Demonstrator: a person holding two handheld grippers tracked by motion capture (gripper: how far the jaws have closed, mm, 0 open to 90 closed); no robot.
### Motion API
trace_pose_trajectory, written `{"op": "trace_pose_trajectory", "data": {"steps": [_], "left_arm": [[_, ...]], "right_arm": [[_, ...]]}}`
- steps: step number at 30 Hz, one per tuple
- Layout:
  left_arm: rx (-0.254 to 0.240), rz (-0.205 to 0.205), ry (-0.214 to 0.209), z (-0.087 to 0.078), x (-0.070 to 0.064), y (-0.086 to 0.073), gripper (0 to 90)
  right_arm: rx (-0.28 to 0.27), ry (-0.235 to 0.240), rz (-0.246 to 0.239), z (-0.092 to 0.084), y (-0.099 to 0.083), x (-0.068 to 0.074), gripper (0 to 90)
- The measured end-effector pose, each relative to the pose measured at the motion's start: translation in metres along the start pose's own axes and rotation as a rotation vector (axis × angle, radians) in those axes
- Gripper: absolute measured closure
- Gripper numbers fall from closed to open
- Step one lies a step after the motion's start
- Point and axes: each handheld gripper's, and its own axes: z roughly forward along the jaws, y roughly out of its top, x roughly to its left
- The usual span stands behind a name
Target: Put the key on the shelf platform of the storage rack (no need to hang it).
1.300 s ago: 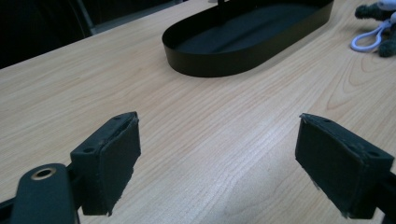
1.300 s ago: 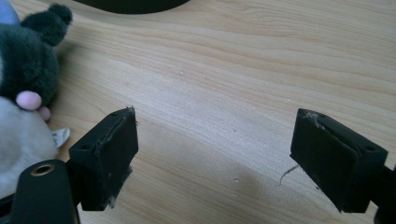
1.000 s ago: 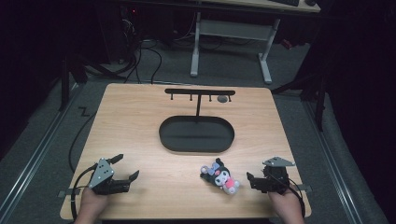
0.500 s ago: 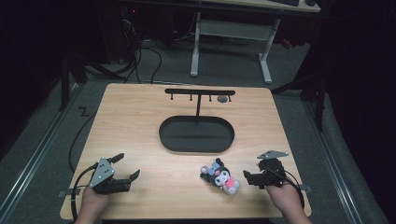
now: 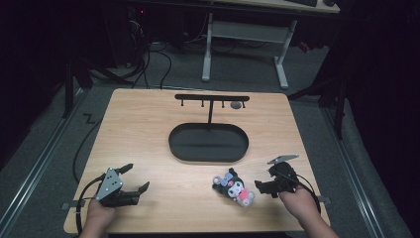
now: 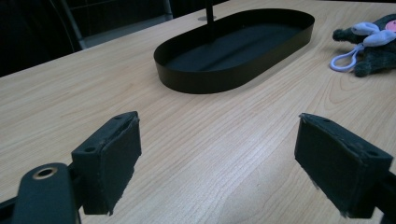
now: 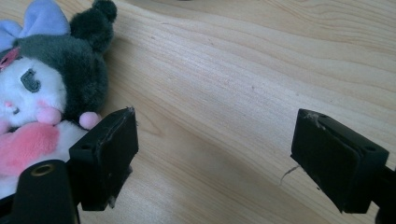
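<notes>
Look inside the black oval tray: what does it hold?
The oval tray holds only the upright post of a hook rack. Its near inner wall is hidden by the rim.

A light wooden surface (image 5: 143,134) is seen from above. A black oval tray (image 5: 208,143) is set at its middle, with a black hook rack (image 5: 212,99) rising behind it. A plush toy (image 5: 234,186) with a black head and pink body is laid near the front edge, right of centre.
</notes>
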Motion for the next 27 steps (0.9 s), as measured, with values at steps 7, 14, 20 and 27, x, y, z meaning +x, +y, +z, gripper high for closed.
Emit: {"op": "trace_pose_trajectory", "data": {"steps": [7, 14, 20, 27], "left_arm": [[0.004, -0.004, -0.002, 0.000, 0.000, 0.000, 15.1], [0.006, 0.005, 0.002, 0.000, -0.001, 0.000, 15.1], [0.004, 0.003, 0.014, 0.000, 0.000, -0.001, 15.1], [0.000, 0.003, 0.010, 0.001, 0.000, -0.001, 15.1]], "right_arm": [[0.042, -0.018, 0.002, -0.002, 0.006, -0.001, 14.6], [0.089, -0.006, 0.021, -0.004, 0.010, -0.005, 14.6], [0.142, -0.001, -0.021, -0.007, 0.015, -0.001, 14.5], [0.181, 0.003, -0.048, -0.014, 0.022, 0.002, 14.2]]}}
